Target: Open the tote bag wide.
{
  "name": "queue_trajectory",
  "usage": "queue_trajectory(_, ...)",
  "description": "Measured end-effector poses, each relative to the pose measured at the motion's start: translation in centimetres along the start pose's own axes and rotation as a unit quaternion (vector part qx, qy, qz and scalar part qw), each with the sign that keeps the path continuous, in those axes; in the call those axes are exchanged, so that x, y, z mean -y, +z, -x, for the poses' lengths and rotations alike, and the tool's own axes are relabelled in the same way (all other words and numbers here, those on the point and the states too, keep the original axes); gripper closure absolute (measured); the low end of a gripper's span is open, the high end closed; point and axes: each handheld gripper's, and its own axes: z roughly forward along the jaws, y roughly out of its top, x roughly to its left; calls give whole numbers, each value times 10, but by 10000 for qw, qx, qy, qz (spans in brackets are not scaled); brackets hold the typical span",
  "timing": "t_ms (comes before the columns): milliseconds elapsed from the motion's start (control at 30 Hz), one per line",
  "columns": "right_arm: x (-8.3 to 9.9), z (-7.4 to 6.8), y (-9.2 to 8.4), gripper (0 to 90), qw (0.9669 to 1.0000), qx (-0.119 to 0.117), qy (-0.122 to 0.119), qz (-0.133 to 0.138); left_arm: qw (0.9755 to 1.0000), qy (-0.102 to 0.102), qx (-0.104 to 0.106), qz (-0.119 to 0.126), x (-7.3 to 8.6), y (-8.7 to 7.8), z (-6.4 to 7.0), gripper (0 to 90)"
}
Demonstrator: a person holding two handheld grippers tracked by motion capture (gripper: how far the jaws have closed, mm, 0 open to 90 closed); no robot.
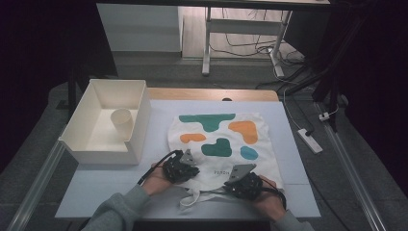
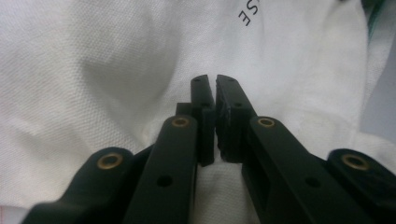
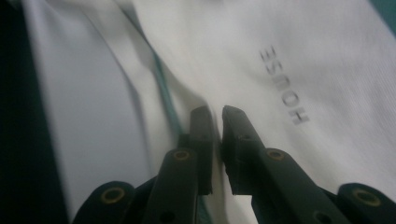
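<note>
both grippers pinch the near edge of a white tote bag on the counter

the tote bag (image 1: 223, 142) lies flat on the counter (image 1: 96, 185), and its near hem is directly under the fingers of both grippers. the left gripper (image 1: 188, 169) has its fingers (image 2: 201, 100) clenched, with only a thin slit between them, and the white cloth seems to be pinched at their tips. the right gripper (image 1: 234, 182) looks the same: its fingers (image 3: 203, 126) are closed on a raised fold of the cloth, just beside the printed word. the handles (image 1: 192, 197) lie loose on the near side of the fingers. i judge the bag light, soft and limp, so it will sag and wrinkle when lifted. the best hold is the hem at two points apart, to keep the cloth spread. a white bin (image 1: 107, 122) with a cup (image 1: 121, 122) stands well beyond the left fingers.
</note>
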Motion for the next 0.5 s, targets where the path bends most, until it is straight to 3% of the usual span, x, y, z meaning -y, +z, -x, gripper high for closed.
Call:
queue_trajectory(133,-2,2,-1,881,10000,57,25,75,10000,-6,-4,36,0,-2,0,827)
queue_trajectory(167,-3,8,-9,882,9990,82,244,371,9999,-39,37,162,0,-7,-1,789)
queue_trajectory(233,-3,15,-15,883,9970,47,444,637,9996,-80,30,270,-1,-11,-1,748)
queue_trajectory(333,-4,22,-21,883,9944,43,621,849,9983,-90,-58,565,-3,-27,-1,682)
queue_trajectory(367,-7,27,-23,883,9939,98,659,879,9972,-112,-39,743,-4,-36,-1,600)
queue_trajectory(400,-8,29,-23,883,9936,108,672,897,9946,-145,74,1022,-6,-48,-1,577)
queue_trajectory(467,-10,32,-22,883,9935,152,694,893,9933,-151,121,1142,-7,-54,0,541)
queue_trajectory(500,-10,34,-22,883,9934,165,704,894,9925,-54,176,1207,-9,-62,3,511)
